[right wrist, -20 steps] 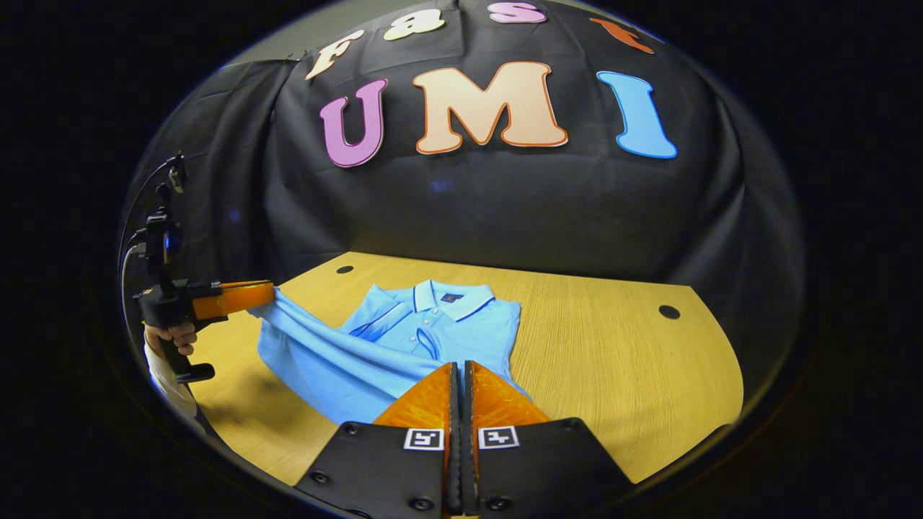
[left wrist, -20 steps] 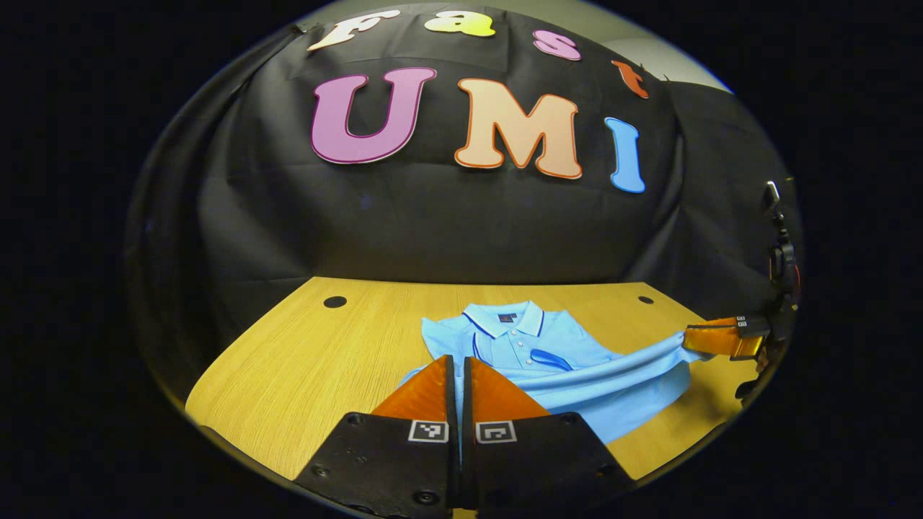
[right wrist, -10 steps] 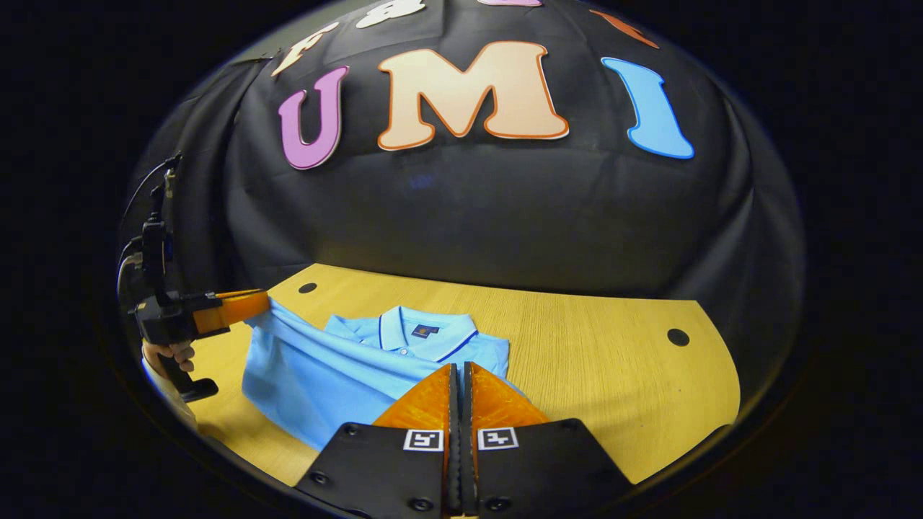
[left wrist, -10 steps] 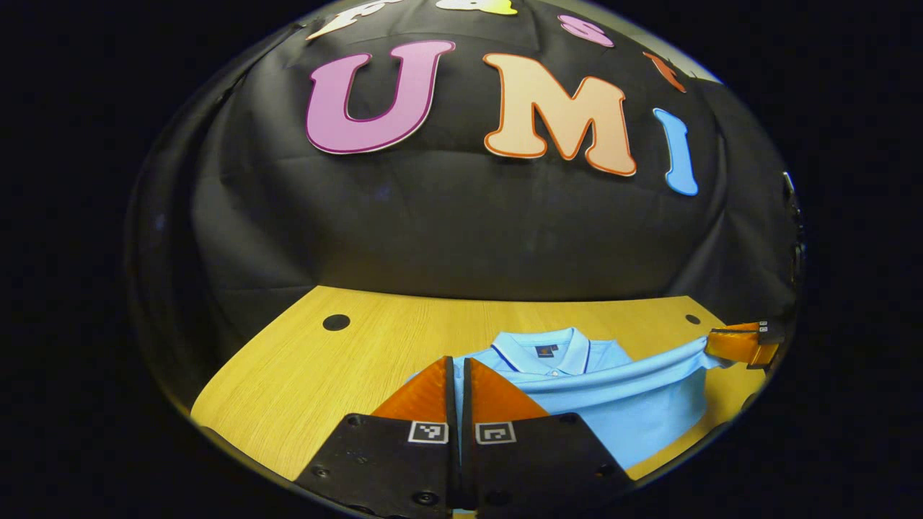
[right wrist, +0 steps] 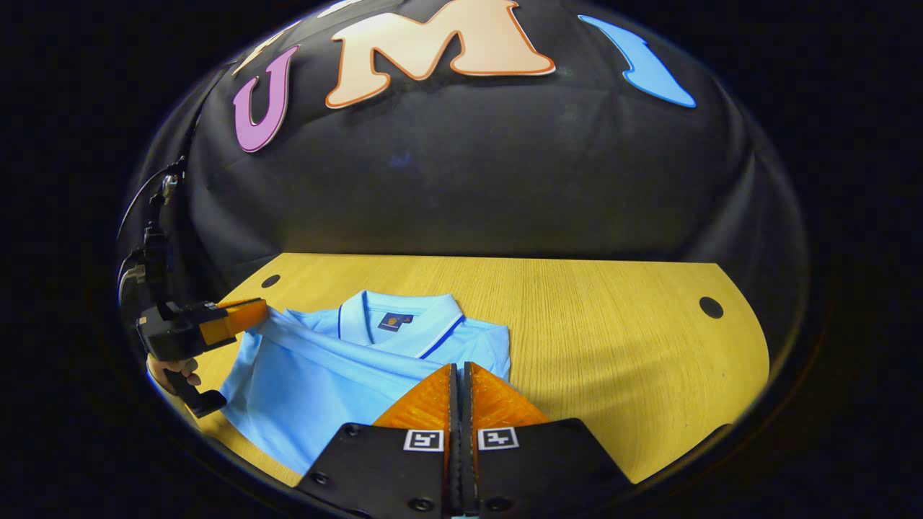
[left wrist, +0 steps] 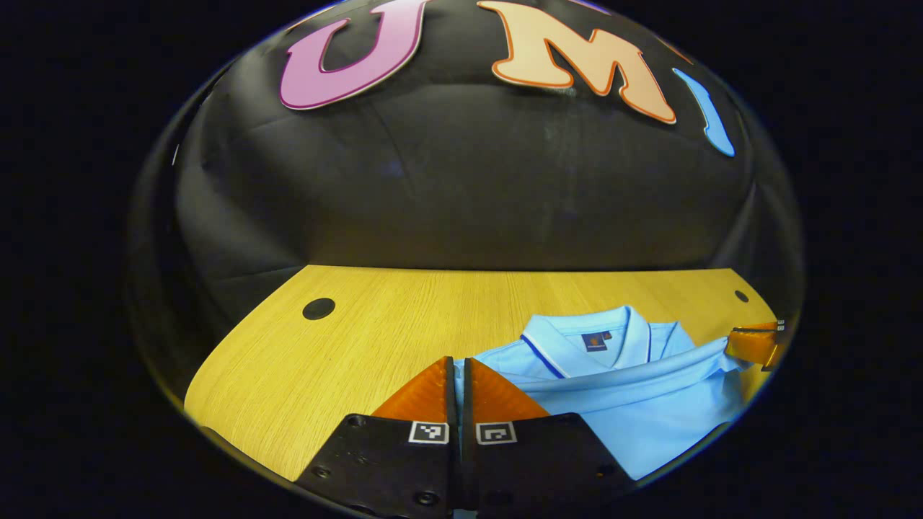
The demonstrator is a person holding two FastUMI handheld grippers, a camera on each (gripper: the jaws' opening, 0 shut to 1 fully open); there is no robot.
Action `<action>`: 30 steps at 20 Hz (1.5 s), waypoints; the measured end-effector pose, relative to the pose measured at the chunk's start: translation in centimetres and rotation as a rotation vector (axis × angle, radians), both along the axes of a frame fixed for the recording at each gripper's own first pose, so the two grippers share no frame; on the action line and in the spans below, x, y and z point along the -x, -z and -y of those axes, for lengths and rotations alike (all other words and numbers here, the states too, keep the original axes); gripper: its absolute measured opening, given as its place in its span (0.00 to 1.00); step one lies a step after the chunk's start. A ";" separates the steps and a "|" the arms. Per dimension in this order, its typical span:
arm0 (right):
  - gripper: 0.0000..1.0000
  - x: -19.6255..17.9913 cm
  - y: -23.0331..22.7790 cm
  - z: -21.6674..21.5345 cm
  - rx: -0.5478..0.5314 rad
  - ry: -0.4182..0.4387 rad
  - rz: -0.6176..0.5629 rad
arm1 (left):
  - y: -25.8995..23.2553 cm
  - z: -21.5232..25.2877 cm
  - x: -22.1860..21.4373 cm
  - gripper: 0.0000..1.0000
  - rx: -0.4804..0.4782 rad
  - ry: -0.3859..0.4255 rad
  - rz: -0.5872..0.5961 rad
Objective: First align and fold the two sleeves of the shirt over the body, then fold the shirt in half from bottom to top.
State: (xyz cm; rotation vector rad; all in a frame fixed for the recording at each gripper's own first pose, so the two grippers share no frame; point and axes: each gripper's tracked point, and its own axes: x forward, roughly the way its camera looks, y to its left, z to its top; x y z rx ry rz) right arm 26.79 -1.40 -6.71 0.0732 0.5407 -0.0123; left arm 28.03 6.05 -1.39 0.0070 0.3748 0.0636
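Observation:
A light blue polo shirt (left wrist: 649, 411) lies on the wooden table (left wrist: 360, 331), its collar (left wrist: 588, 333) toward the booth wall. My left gripper (left wrist: 458, 364) is shut on the shirt's hem at one corner. My right gripper (right wrist: 459, 367) is shut on the hem at the other corner. The hem stretches taut between them, just below the collar (right wrist: 400, 321), and the lower half of the shirt (right wrist: 310, 382) lies doubled over the body. The right gripper (left wrist: 746, 344) appears at the far right of the left gripper view. A hand (right wrist: 169, 369) holds the left gripper (right wrist: 261, 312).
The table (right wrist: 620, 346) has round cable holes (left wrist: 318, 308) (right wrist: 711, 307) near its back corners. Bare wood lies to the left of the shirt in the left gripper view and to its right in the right gripper view. The booth wall stands just behind the table.
Both grippers have carried the hem forward and down toward the collar. The lifted fold now covers the placket and the folded sleeves, and the shirt lies flatter.

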 end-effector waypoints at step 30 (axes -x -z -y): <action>0.98 18.1 -9.2 -2.7 -0.096 -0.145 0.299 | -5.2 7.1 20.1 0.96 0.056 0.204 0.109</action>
